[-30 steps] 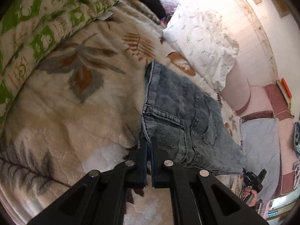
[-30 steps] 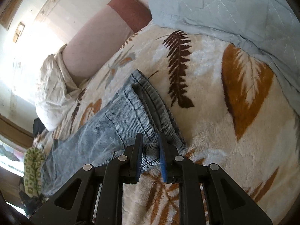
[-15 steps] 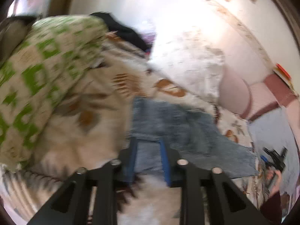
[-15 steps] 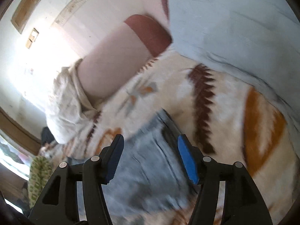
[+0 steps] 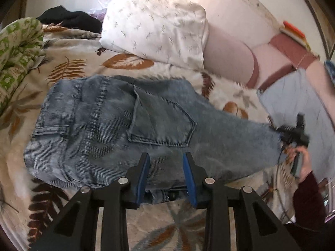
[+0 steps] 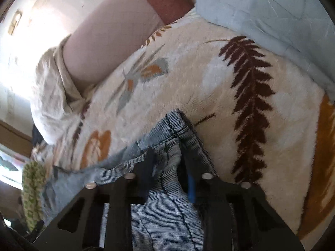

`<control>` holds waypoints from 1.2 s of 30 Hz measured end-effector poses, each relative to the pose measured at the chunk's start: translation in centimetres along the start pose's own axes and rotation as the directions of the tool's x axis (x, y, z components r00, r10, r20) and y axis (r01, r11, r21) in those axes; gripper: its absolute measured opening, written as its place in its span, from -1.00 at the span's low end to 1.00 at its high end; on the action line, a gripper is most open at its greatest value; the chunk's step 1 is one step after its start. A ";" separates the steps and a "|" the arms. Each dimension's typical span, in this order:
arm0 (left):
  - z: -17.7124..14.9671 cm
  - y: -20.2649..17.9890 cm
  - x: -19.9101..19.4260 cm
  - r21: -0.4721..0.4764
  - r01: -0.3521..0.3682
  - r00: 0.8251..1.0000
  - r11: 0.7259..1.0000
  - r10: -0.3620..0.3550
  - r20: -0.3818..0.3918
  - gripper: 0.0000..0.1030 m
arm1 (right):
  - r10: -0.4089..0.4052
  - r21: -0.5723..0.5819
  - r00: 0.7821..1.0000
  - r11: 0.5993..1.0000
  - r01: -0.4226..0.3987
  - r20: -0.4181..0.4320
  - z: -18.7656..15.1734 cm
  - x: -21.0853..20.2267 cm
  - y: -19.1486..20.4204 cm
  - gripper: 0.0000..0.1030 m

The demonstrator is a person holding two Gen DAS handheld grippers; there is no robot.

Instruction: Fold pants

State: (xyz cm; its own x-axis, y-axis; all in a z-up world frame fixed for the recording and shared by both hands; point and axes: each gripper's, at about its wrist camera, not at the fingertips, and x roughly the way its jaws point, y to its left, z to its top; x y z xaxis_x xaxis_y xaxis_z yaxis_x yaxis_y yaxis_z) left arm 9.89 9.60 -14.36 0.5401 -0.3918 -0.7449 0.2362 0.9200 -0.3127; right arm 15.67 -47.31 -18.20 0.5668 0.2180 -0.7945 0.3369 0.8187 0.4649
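Note:
Blue jeans (image 5: 117, 129) lie folded lengthwise on the leaf-patterned blanket (image 5: 69, 62), waistband at the left, back pocket up, legs running right. My left gripper (image 5: 166, 163) is open and hovers over the near edge of the seat. My right gripper (image 5: 293, 136) shows there at the leg end, held by a hand. In the right wrist view the right gripper (image 6: 167, 152) is open with the hem end of the jeans (image 6: 167, 188) lying between its fingers.
A white pillow (image 5: 157, 27) and a pink bolster (image 5: 228, 60) lie behind the jeans. A green patterned quilt (image 5: 14, 48) is at the left. A light blue quilt (image 6: 272, 6) lies right of the legs.
Both grippers let go of the jeans and opened. The left one pulled back and swung right to face the seat. The right one lifted off the hem and came back down over it.

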 end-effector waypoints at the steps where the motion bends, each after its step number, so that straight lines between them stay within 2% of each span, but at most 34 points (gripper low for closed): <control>1: -0.1 -0.4 0.1 0.011 -0.007 1.000 1.000 0.007 -0.002 -0.27 | 0.032 -0.009 0.999 0.999 -0.031 0.020 0.2 -0.6 0.3 -0.75; 3: -0.2 -1.4 0.3 0.018 -0.010 1.000 1.000 0.010 -0.003 -0.04 | 0.072 -0.034 0.993 0.997 -0.069 0.090 0.7 -2.1 1.1 -0.78; 6: -0.3 -2.6 0.3 0.018 -0.001 1.000 1.000 0.001 -0.006 0.00 | 0.082 -0.076 0.980 0.995 -0.069 0.179 1.3 -3.2 2.0 -0.83; 8: -0.6 -3.6 0.6 0.035 -0.006 1.000 0.999 0.006 -0.014 0.01 | 0.085 -0.075 0.976 0.995 -0.071 0.202 1.6 -2.9 1.8 -0.83; 12: -1.2 -5.4 1.4 0.064 -0.010 0.999 0.998 0.013 -0.039 0.03 | 0.039 -0.048 0.991 0.998 -0.033 0.129 1.6 -0.4 0.5 -0.83; 14: -1.4 -6.1 1.4 0.066 -0.001 0.999 0.998 0.004 -0.042 0.04 | 0.036 -0.032 0.992 0.999 -0.032 0.125 1.5 -0.9 0.2 -0.80; 18: -1.6 -7.2 1.7 0.085 -0.003 1.000 0.996 0.006 -0.031 0.14 | 0.102 -0.080 0.982 0.993 -0.090 0.157 0.5 -4.4 2.2 -0.77; 21: -1.8 -7.6 2.8 0.110 -0.042 0.999 0.993 0.046 -0.030 0.14 | 0.116 -0.098 0.991 0.989 -0.109 0.065 -1.8 -4.5 3.4 -0.77; 24: -2.2 -7.1 3.9 0.104 -0.079 0.996 0.991 0.083 -0.040 0.14 | 0.081 -0.121 0.997 0.989 -0.082 -0.007 -4.4 -3.9 4.0 -0.77; 28: -2.6 -6.4 5.0 0.081 -0.085 0.995 0.993 0.089 -0.053 0.14 | 0.046 -0.174 0.998 0.983 -0.055 -0.053 -8.0 -4.1 5.3 -0.76; 31: -3.2 -6.9 5.8 0.142 -0.108 0.991 0.984 0.117 -0.057 0.14 | 0.014 -0.208 0.996 0.978 -0.031 -0.082 -10.1 -3.8 6.0 -0.72; 33: -3.5 -7.1 6.0 0.176 -0.116 0.990 0.978 0.127 -0.055 0.14 | -0.038 -0.219 0.993 0.976 0.013 -0.111 -11.1 -2.8 5.8 -0.67; 34: -3.7 -7.1 5.9 0.187 -0.114 0.991 0.976 0.125 -0.047 0.14 | -0.050 -0.226 0.993 0.974 0.024 -0.108 -11.3 -2.5 5.6 -0.71; 36: -3.8 -6.9 5.6 0.200 -0.098 0.993 0.975 0.109 -0.044 0.14 | -0.032 -0.186 0.994 0.983 0.012 -0.105 -11.3 -2.6 5.2 -0.71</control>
State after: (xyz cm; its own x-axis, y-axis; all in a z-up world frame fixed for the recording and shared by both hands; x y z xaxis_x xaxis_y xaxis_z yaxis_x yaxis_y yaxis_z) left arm 8.15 1.06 -18.61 0.5264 -0.2887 -0.7997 0.3387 0.9339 -0.1143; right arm 7.43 -37.65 -18.13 0.4733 0.2466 -0.8457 0.1981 0.9056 0.3749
